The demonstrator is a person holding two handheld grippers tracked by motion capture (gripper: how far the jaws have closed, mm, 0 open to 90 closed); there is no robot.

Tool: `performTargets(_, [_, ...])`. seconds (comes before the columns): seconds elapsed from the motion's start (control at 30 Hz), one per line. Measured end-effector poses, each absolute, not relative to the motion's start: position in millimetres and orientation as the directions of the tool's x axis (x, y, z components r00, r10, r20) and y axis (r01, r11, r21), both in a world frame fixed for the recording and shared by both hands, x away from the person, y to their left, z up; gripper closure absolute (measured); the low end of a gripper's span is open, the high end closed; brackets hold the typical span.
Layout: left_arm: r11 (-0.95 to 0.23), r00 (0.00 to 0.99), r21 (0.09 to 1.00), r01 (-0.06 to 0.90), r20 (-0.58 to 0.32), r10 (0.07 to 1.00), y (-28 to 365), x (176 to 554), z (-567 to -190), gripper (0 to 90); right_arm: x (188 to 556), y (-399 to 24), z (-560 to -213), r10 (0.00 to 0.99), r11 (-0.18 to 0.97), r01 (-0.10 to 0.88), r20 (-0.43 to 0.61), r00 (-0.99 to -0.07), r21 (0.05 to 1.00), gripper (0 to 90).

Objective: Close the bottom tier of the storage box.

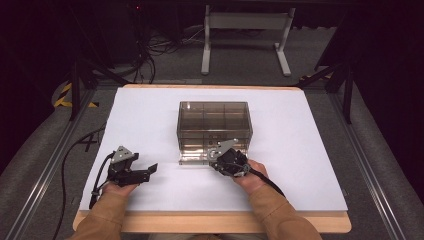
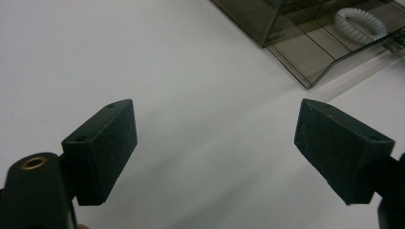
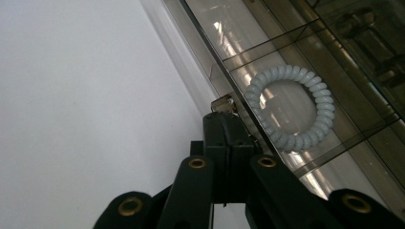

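Our right gripper [image 3: 224, 121] presses its jaws together on a small metal latch [image 3: 223, 104] at the near front edge of the smoky clear box [image 1: 215, 125]. Inside the box, just behind that edge, lies a white coiled hair tie [image 3: 290, 107]. Left of the box, our left gripper [image 1: 150, 171] hangs over the white table [image 1: 145, 115] with jaws spread wide.

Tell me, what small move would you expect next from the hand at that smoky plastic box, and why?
Probably a gentle pull of the drawer toward the person. The right gripper is shut on a small metal tab at the drawer's front edge, and the drawer already juts from the smoky box with a white coil hair tie lying in it. The left gripper hangs open over the table.
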State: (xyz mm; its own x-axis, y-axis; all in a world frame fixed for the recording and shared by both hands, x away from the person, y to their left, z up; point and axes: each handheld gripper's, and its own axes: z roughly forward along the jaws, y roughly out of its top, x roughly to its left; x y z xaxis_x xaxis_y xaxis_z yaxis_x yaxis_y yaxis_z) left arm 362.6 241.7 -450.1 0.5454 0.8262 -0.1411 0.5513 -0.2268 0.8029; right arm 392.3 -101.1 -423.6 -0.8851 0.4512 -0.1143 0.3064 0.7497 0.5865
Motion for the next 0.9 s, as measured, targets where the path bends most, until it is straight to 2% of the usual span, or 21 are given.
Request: performTargets(0.9, [-0.227,0.544,0.802,0.552,-0.141,0.827,242,362,-451,15.3,400,-107,-435,0.569,0.631,0.336,-0.123,-0.813,0.699,90.0])
